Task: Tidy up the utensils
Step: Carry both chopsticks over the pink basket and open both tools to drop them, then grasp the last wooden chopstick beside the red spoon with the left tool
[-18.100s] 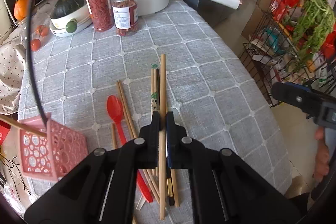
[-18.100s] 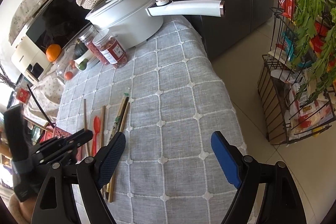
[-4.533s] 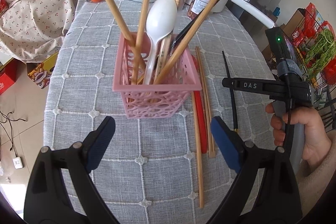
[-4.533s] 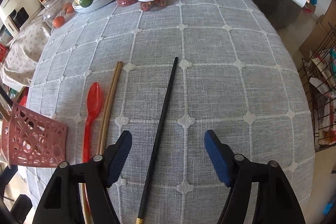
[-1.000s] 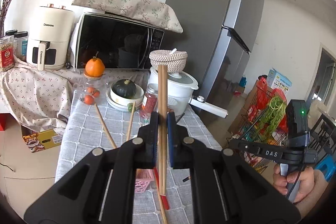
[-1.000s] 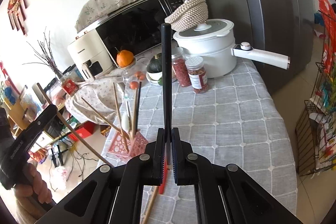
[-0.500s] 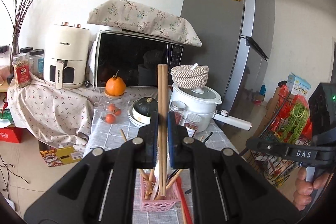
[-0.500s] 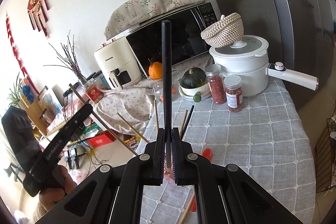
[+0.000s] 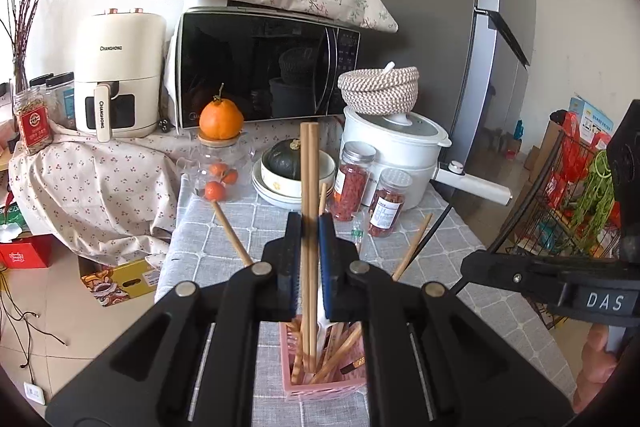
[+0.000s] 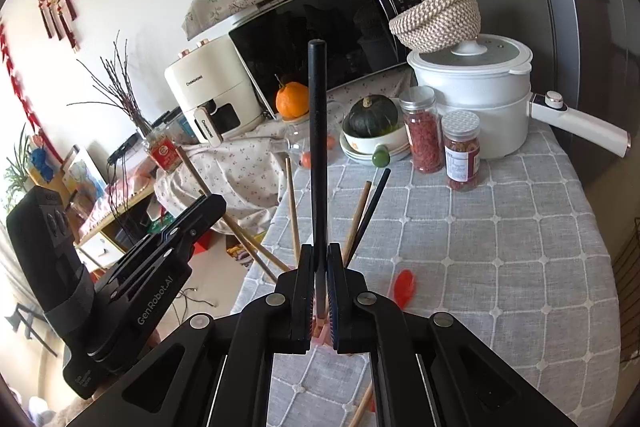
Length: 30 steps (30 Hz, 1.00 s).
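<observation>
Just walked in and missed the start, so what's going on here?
A person is sorting utensils into a pink basket. The left gripper is clamped on a pair of wooden chopsticks, upright with their lower ends in the basket. The right gripper holds a black chopstick upright. A red spoon lies on the table.

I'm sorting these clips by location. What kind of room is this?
Most likely a home kitchen or dining corner: a microwave and an air fryer stand behind a cloth-covered table, a tall grey refrigerator stands beside it, and an electric cooking pot sits on the table.
</observation>
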Motion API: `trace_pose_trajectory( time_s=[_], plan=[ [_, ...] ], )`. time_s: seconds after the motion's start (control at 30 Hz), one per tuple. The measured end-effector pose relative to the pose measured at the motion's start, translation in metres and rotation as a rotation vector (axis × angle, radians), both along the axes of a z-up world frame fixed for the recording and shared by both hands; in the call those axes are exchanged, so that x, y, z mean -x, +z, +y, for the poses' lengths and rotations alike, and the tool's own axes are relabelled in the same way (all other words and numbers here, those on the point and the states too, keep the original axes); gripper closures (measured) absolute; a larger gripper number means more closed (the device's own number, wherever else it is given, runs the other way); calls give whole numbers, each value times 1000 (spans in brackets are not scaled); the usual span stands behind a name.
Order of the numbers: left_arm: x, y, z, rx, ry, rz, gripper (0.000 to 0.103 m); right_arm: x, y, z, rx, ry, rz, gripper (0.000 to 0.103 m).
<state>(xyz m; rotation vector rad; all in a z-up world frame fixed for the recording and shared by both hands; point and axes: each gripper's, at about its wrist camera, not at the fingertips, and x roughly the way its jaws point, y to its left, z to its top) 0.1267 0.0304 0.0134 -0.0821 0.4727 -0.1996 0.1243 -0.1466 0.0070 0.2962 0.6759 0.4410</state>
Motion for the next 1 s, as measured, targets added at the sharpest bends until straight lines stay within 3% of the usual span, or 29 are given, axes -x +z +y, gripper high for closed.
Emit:
trace_pose_trajectory(
  time_s=[0.2,0.33,0.53,0.67,0.83,1.0],
  plan=[
    [-3,-2,-3,12,-9,31,92,-13,-14,2,-53,24,35,93],
    [7,10,0,41,-6,4,54,-8,-4,-8,-111,22,8,87],
    [20,15,1,46,-8,26,32,8,17,-30,-150,0,-53,77],
    [24,3,0,15,-16,113,21,14,15,-44,-113,-27,-55,60],
    [25,-27,-4,-15,-55,296,19,18,-1,-65,-35,-62,-17,44],
    [29,-63,-17,-37,-109,466,19,15,-30,-79,57,-84,90,38]
  ],
)
